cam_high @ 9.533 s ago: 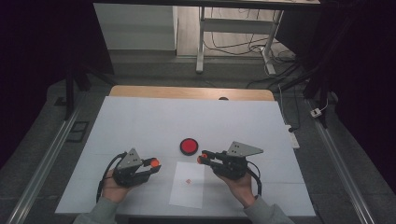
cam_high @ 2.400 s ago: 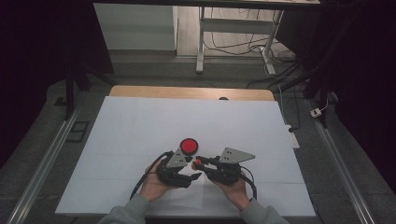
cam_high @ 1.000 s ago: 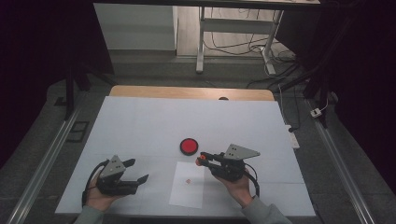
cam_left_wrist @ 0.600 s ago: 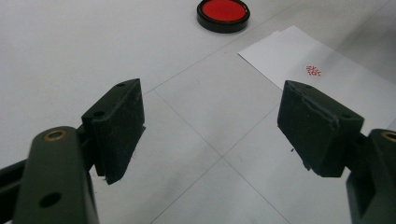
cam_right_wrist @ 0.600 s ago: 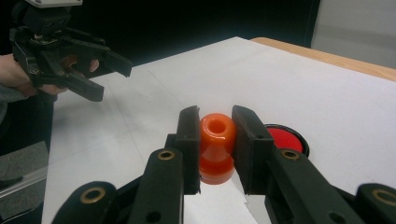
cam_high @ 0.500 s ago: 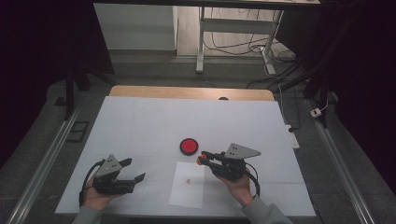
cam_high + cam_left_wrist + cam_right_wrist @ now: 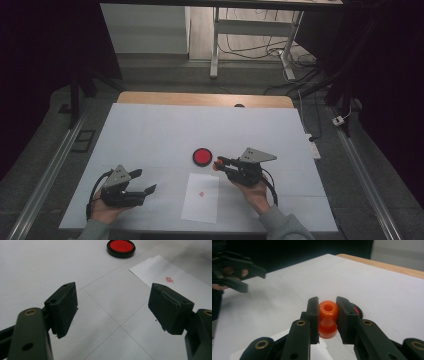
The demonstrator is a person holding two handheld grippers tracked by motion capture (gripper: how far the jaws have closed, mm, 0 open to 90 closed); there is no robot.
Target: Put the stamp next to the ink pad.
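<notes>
My right gripper point(image 7: 327, 315) is shut on an orange stamp point(image 7: 327, 318), gripped by its knobbed handle. In the high view that right gripper point(image 7: 218, 163) hovers just right of a round red ink pad point(image 7: 202, 156) in a black case. A white paper sheet point(image 7: 201, 197) with a small red stamp mark point(image 7: 201, 193) lies in front of the pad. My left gripper point(image 7: 148, 190) rests low at the near left, jaws open and empty. Its own view shows the open left gripper point(image 7: 112, 307) facing the ink pad point(image 7: 121, 247) and the sheet point(image 7: 175, 282) with the mark point(image 7: 169, 279).
A white mat point(image 7: 150, 135) covers the table, with a wooden strip point(image 7: 200, 99) at the far edge. Metal rails point(image 7: 45, 175) run along both sides. Desk legs and cables point(image 7: 280, 55) stand on the floor beyond the table.
The left gripper has settled slightly lower and nearer the front edge. The right gripper with the stamp has barely shifted.
</notes>
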